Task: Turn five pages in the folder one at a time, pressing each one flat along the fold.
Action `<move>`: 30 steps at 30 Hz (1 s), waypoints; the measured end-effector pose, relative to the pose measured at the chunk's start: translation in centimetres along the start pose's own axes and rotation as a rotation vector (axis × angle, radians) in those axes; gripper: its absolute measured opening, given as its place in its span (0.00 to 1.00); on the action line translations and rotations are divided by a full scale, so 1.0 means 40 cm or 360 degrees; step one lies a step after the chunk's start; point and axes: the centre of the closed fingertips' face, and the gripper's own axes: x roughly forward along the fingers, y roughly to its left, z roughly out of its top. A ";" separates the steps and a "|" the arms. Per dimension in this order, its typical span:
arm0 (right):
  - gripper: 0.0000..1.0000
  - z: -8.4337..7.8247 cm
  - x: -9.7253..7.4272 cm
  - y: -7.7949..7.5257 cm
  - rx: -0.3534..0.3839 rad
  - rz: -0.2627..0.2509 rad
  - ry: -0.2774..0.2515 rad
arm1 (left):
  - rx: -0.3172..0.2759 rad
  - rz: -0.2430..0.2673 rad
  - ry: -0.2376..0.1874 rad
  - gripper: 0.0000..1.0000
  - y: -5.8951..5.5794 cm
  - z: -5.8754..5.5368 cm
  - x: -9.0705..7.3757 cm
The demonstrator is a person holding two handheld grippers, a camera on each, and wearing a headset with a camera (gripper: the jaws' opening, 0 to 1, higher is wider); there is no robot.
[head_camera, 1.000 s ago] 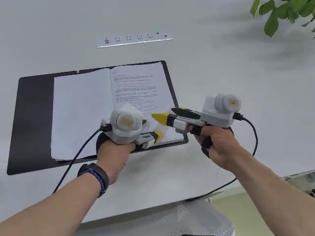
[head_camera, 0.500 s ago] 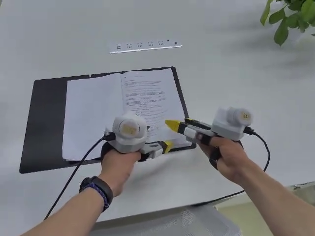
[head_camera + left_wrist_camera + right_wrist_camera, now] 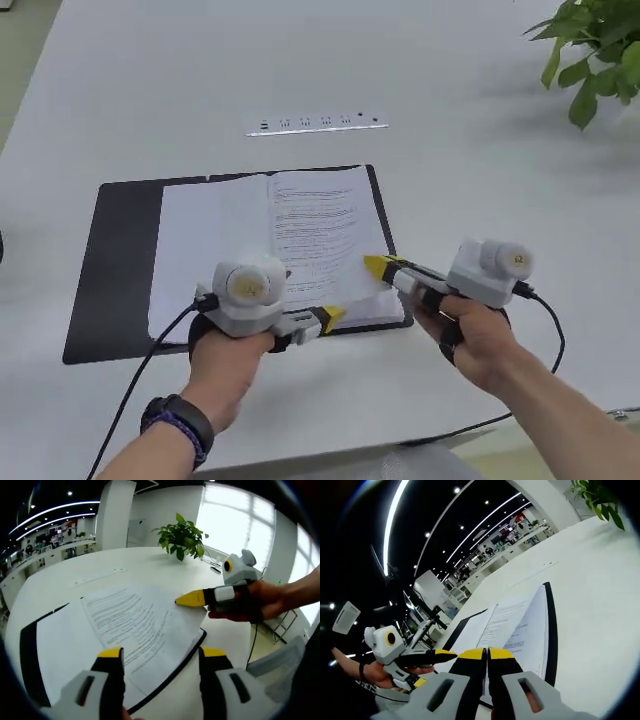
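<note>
Head view showed folder (image 3: 115, 270) open on tabletop (image 3: 450, 150), spine running away from person, right page (image 3: 320, 235) outer edge just beside right gripper (image 3: 378, 266), fingers closed, seemingly empty, nearer than left gripper (image 3: 326, 319), fingers spread wide at bottom edge.

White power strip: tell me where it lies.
In the head view, the white power strip lies on the white table, just beyond the far edge of the open black folder.
</note>
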 end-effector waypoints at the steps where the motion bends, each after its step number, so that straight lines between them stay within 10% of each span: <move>1: 0.00 0.004 0.001 0.006 0.0020 0.0011 -0.0017 | -0.0017 0.0012 -0.0013 0.60 0.005 0.002 -0.010; 30: 0.00 -0.006 0.093 0.167 -0.0040 0.0148 0.0019 | -0.0060 0.0187 -0.0158 0.65 0.120 -0.007 -0.222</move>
